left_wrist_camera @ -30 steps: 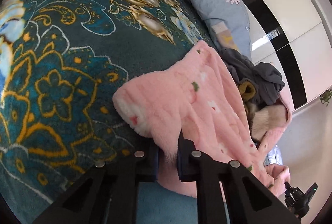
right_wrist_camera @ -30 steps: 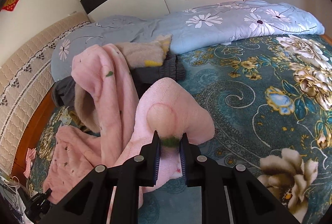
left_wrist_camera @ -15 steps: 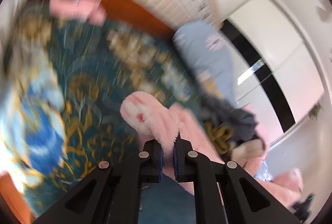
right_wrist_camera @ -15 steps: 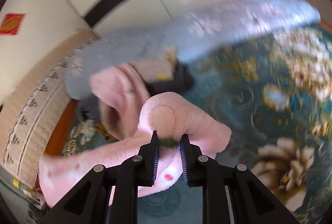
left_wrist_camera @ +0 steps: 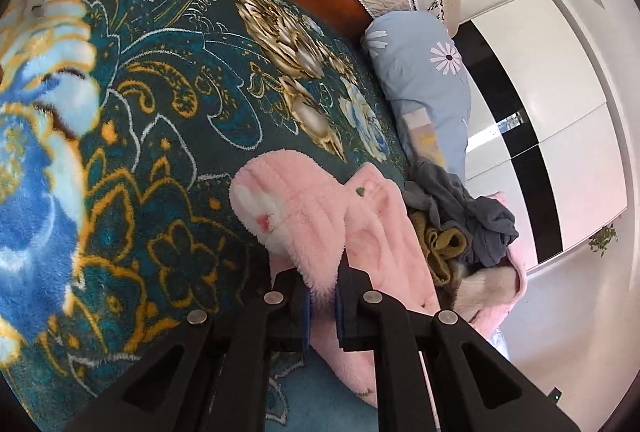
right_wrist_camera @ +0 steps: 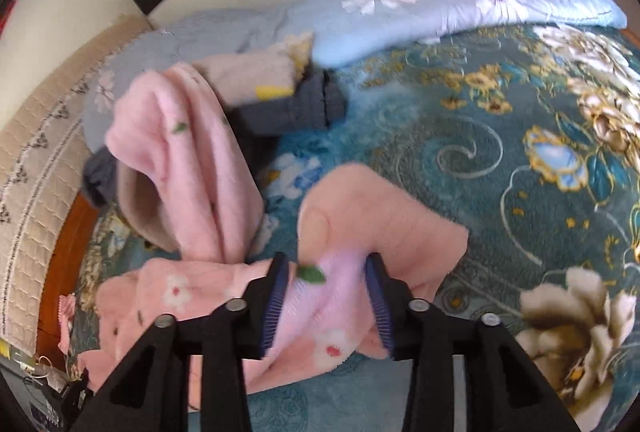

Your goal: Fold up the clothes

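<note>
Left wrist view: the left claw (left_wrist_camera: 322, 282) is pinched tight on a fluffy edge of the pink fleece garment (left_wrist_camera: 372, 232), which lies on the bed's floral blanket (left_wrist_camera: 160, 112) beside the clothes pile (left_wrist_camera: 468, 228).

Right wrist view: the right claw (right_wrist_camera: 330, 308) stands parted, with fleece (right_wrist_camera: 380, 224) loose between its jaws. The fleece looks soft, light and floppy; edges and corners seem the best places to grip.

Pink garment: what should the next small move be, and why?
Probably draw the right gripper back clear of the pink garment: its jaws stand apart with the fleece lying loose on the bedspread, while the left gripper pinches its end.
</note>
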Demonstrator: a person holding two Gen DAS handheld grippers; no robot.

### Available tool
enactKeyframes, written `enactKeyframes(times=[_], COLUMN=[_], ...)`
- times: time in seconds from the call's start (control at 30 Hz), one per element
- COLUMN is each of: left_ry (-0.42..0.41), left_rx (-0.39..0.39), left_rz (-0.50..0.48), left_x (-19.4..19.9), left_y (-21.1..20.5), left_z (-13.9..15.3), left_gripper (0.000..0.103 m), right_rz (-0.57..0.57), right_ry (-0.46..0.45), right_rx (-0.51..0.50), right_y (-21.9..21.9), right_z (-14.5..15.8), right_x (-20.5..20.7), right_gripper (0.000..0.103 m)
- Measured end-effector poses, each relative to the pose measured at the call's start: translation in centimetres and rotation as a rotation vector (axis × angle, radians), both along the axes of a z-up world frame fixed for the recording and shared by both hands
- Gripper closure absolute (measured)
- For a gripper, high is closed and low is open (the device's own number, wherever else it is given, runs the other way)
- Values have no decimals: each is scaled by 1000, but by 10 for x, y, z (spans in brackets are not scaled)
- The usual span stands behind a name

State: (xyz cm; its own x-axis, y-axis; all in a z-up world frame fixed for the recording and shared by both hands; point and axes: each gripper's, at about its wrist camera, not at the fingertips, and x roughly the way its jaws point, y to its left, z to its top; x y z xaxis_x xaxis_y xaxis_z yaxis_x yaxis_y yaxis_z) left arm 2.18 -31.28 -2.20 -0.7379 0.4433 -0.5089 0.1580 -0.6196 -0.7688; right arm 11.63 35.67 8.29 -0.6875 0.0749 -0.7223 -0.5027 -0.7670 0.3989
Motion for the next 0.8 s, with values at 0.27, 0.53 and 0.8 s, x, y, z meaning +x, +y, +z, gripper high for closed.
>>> enactKeyframes(times=[0.27, 0.53, 0.8], left_ry=[6, 4, 21], left_rx=[-18, -38, -24], left_rz=[1, -7, -12], left_x=[6, 8, 12], left_y=[4, 5, 5], left_z=[1, 1, -3], left_gripper=[95, 94, 94], right_rz=[-72, -7, 9], right_ry=[0, -89, -110], right_rx=[-54, -134, -144], right_y=[30, 22, 4], right_z=[-14, -67, -79], right_x=[48, 43, 15], right_gripper=[49, 47, 91])
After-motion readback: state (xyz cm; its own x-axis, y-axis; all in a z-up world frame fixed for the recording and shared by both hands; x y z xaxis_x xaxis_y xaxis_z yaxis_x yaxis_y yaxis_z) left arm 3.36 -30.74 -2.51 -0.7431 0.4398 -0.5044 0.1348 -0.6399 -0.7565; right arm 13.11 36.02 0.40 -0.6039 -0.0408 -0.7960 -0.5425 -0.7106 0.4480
